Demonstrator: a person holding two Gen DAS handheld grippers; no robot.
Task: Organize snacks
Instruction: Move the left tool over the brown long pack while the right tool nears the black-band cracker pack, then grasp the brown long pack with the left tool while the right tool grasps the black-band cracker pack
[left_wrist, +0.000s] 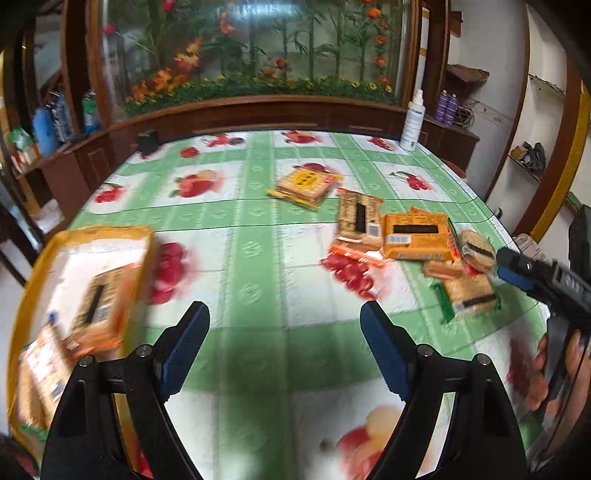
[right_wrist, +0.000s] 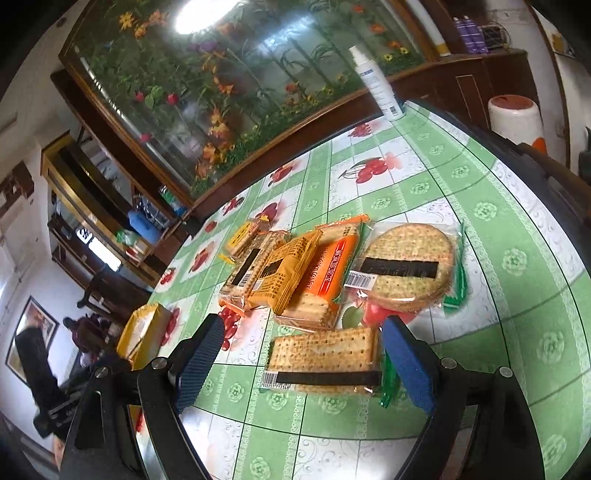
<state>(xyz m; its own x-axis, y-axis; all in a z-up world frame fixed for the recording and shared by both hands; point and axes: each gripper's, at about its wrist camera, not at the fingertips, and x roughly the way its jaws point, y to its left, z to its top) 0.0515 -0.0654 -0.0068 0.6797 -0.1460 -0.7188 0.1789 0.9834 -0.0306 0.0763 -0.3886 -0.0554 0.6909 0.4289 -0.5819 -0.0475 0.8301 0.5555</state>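
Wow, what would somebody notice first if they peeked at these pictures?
Probably the bright tablecloth, green squares with red fruit, covering the whole table. Next, the heap of cracker packets on it: a round cracker packet and a square cracker packet just ahead of the open right gripper, while a yellow tray holding more packets sits at the left. Behind the table stands a big glass case full of flowers.

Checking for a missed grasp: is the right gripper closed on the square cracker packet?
No: the right gripper is open, its pads either side of the square cracker packet, not pressing it.
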